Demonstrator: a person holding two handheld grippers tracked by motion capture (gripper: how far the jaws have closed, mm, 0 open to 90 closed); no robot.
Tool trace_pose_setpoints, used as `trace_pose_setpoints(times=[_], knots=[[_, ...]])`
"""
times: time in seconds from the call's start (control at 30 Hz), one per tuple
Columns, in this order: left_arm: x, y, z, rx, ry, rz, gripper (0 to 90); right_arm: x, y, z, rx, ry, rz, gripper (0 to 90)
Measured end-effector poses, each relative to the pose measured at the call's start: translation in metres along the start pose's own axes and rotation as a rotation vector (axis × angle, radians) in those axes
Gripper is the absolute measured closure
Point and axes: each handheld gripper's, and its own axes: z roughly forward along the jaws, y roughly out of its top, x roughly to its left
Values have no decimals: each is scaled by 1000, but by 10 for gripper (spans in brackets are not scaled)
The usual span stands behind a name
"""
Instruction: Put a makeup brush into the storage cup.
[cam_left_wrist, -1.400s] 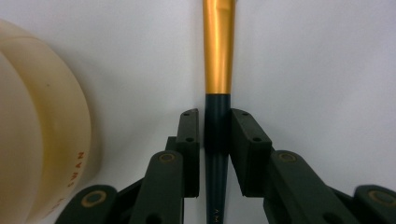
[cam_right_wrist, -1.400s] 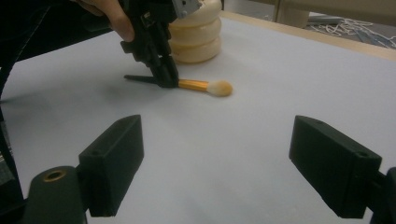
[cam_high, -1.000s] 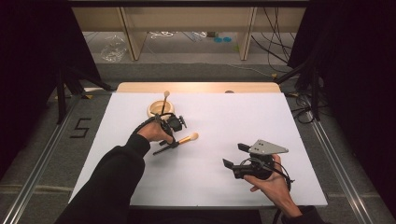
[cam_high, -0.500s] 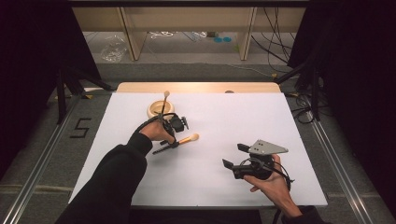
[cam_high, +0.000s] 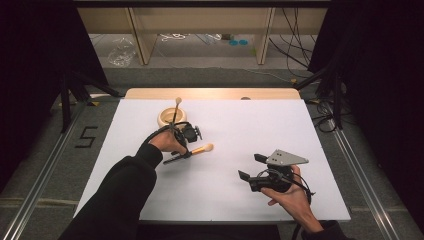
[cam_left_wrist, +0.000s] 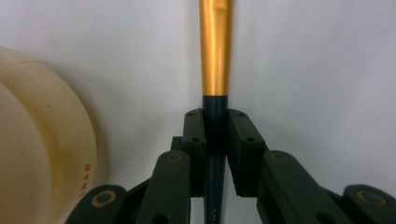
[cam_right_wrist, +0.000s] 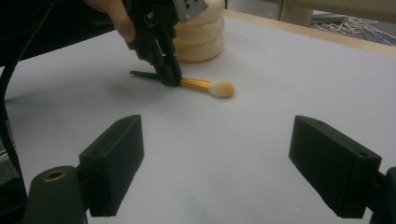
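Observation:
A makeup brush with a dark handle, a gold ferrule and a pale tuft lies on the white table, tuft pointing right. My left gripper comes down on its handle and is shut on it. In the left gripper view the jaws clamp the dark handle just below the gold ferrule. The right gripper view shows the same grip and the brush resting low on the table. My right gripper is held near the front right, open and holding nothing.
A cream ribbed bowl stands just behind the left gripper, with a second brush upright in it. Its wall is close on the left in the left gripper view. The white sheet covers a wooden table.

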Motion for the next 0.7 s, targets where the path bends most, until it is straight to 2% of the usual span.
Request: trace_pose_setpoints(times=[0.33,0.47,0.7], knots=[[3,-8,-13,-95,-1,-53,783,0,0,0,0,1,1,187],[3,-11,-19,-132,3,-55,783,0,0,0,0,1,1,187],[4,-19,-31,-207,-1,-90,782,0,0,0,0,1,1,188]])
